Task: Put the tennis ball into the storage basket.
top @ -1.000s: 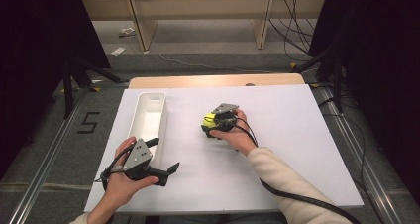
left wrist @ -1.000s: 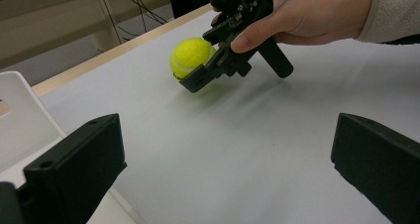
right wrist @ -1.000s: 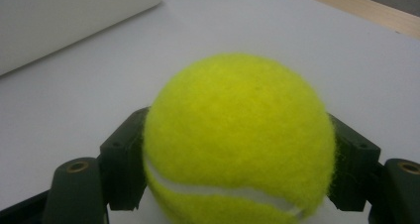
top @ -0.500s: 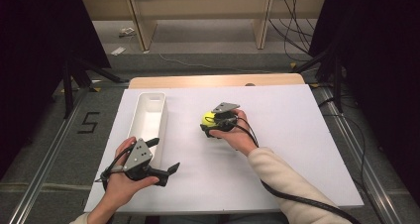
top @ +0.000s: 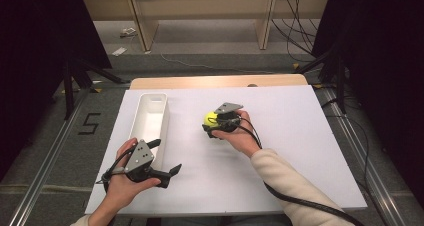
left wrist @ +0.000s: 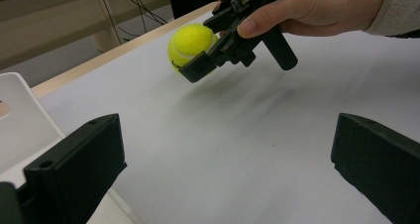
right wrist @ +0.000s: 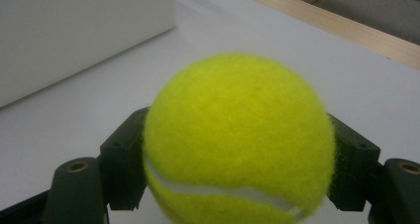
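Observation:
A yellow tennis ball [top: 210, 119] sits in the jaws of my right gripper [top: 213, 123] near the middle of the white table, held just above the surface. Up close, the ball [right wrist: 238, 140] is pressed between both black pads. From the left gripper view, the ball [left wrist: 188, 44] shows at the top, clamped by the other hand's gripper. My left gripper [top: 167, 165] rests at the front left, open, its jaws far apart with nothing between them. A long white tray [top: 148, 122] lies just left of the ball, beside the left hand.
The white board [top: 300, 136] covers the table, with a wooden edge [top: 215, 81] along its far side. Cables trail from both grippers toward the front. Dark stands and shelf legs rise on the floor beyond the table.
The right gripper with the ball has shifted slightly toward the front. The left gripper has stayed where it was.

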`<state>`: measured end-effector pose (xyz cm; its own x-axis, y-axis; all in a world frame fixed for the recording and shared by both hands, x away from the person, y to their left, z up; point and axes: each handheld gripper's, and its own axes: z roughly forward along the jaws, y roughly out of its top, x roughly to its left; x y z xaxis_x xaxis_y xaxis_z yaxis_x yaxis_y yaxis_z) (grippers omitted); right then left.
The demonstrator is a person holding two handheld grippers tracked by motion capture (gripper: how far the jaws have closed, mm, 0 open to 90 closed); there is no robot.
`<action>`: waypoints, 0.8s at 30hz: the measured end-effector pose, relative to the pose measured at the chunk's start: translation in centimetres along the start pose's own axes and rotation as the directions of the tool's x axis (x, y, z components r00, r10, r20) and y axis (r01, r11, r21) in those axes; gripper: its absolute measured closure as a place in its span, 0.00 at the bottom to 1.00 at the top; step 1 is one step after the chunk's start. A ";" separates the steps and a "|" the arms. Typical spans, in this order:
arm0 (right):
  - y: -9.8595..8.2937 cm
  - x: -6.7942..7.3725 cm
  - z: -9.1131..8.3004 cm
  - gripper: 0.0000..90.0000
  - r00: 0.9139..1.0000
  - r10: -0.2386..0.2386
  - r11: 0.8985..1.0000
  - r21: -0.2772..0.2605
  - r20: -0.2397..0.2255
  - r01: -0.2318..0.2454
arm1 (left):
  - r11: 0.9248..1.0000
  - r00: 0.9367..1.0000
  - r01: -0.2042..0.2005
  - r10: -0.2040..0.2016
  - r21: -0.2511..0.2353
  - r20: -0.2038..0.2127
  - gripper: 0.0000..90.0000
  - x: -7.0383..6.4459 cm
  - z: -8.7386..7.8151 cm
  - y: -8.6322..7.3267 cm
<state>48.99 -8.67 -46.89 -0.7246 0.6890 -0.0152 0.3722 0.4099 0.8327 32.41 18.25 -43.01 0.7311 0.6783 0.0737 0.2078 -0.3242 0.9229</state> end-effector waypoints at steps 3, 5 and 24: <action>0.1 0.0 -0.2 0.30 1.000 0.001 1.000 -0.006 0.001 -0.001 | 1.000 1.000 -0.001 0.001 0.000 0.000 0.00 0.0 0.0 0.0; 0.2 -0.1 -0.3 0.30 1.000 0.003 1.000 -0.009 0.002 -0.003 | 1.000 1.000 -0.001 0.001 0.000 0.000 0.00 0.0 0.0 0.0; 0.8 0.2 -1.0 0.30 1.000 0.014 0.999 -0.034 -0.007 -0.014 | 1.000 1.000 -0.004 0.004 0.002 -0.001 0.00 0.0 0.0 0.0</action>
<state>48.57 -8.80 -45.68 -0.7233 0.6906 0.0004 0.3624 0.3791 0.8515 32.41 18.23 -43.03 0.7313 0.6775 0.0780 0.2061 -0.3286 0.9217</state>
